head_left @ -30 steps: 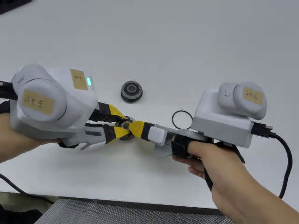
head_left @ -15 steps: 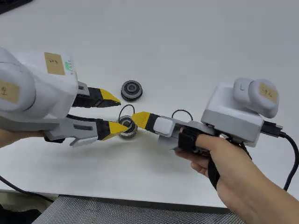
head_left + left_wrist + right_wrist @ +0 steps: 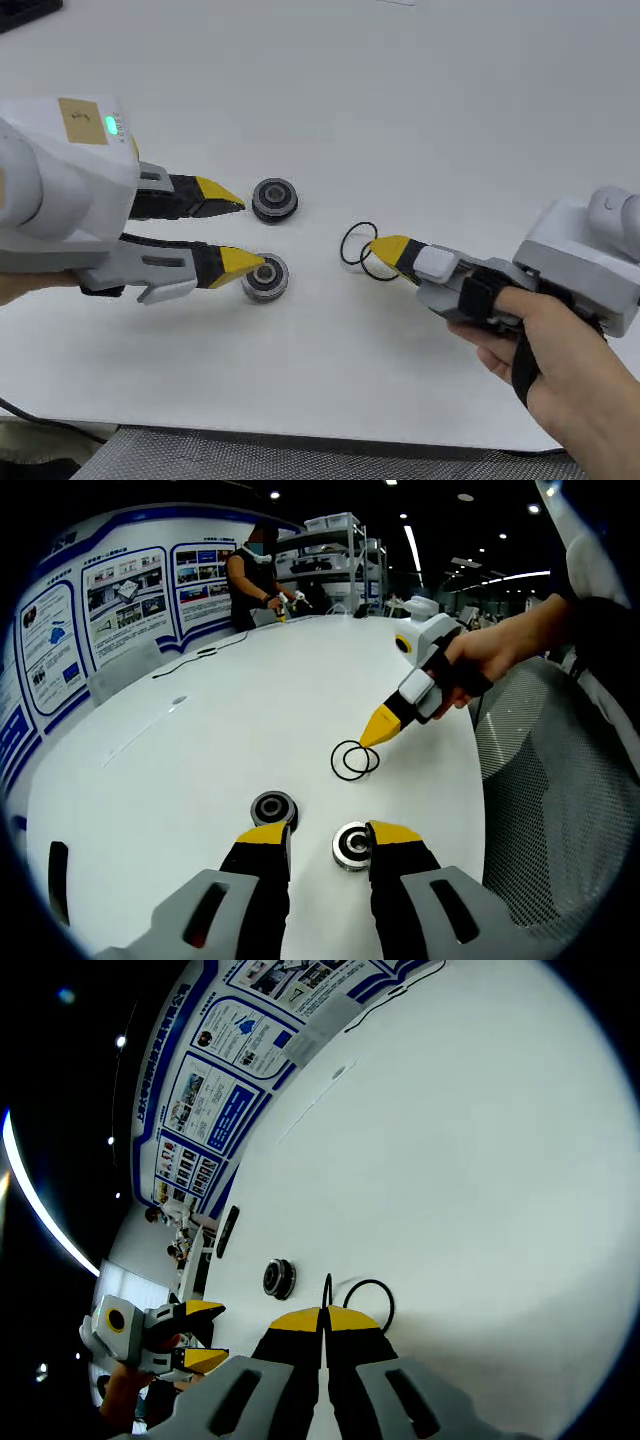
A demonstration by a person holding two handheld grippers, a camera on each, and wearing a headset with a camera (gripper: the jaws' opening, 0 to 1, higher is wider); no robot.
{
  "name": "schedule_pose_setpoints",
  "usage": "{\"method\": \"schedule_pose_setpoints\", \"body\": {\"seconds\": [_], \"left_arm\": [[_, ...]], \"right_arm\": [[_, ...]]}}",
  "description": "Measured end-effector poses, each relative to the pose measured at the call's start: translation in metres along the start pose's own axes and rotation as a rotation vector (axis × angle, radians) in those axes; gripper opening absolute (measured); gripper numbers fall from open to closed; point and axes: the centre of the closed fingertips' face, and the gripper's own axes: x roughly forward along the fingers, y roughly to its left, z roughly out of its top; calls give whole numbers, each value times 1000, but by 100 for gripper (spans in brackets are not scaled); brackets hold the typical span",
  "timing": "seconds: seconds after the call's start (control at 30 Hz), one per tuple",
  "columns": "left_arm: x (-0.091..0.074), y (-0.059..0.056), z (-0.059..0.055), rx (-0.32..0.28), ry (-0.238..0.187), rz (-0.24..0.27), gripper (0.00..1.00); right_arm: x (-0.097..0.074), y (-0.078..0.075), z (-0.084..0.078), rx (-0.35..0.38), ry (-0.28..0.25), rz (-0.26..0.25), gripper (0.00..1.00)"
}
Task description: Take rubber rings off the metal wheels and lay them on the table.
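White table (image 3: 420,110), poster-lined hall; left gripper (image 3: 248,235) gapes empty, right gripper (image 3: 385,247) pinches rubber ring (image 3: 327,1288).

We are seeing our left gripper (image 3: 250,233) and right gripper (image 3: 385,247) wearing pale grey shells, with black jaws ending in yellow tips. A green light (image 3: 111,125) is glowing beside a tan sticker (image 3: 80,119) on the left one, and a black strap (image 3: 518,352) is crossing our right hand (image 3: 562,352).
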Motion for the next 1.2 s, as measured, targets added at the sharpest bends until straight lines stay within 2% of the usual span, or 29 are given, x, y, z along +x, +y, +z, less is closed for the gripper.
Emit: {"method": "schedule_pose_setpoints", "body": {"seconds": [0.3,0.5,0.57,0.7,0.77,0.87,0.9,0.93,0.97,1.17,1.2], "left_arm": [[-2,-1,2,-6,-9,1,30],[-2,-1,1,-1,-5,3,30],[-2,-1,1,1,-6,3,30],[-1,1,-3,5,5,10,29],[0,4,-4,-1,8,13,29],[3,9,-6,1,16,20,29],[4,11,-5,-1,16,21,29],[5,13,-5,-4,16,17,28],[6,15,-5,-5,16,15,27],[18,32,0,4,23,18,27],[21,38,0,12,34,29,28]], "right_arm": [[-4,-20,1,30,10,-74,2],[-5,-30,-1,38,24,-125,7],[-6,-32,1,19,16,-143,9],[-12,-39,9,-79,-20,-197,15],[-15,-32,15,-86,-57,-166,14],[-15,-21,24,-49,-107,-108,14],[-15,-19,26,-79,-108,-103,14],[-14,-17,28,-158,-104,-98,16],[-13,-16,28,-193,-101,-97,19],[-3,1,22,-190,-73,-23,21],[-1,4,22,-190,-67,-12,21]]}}
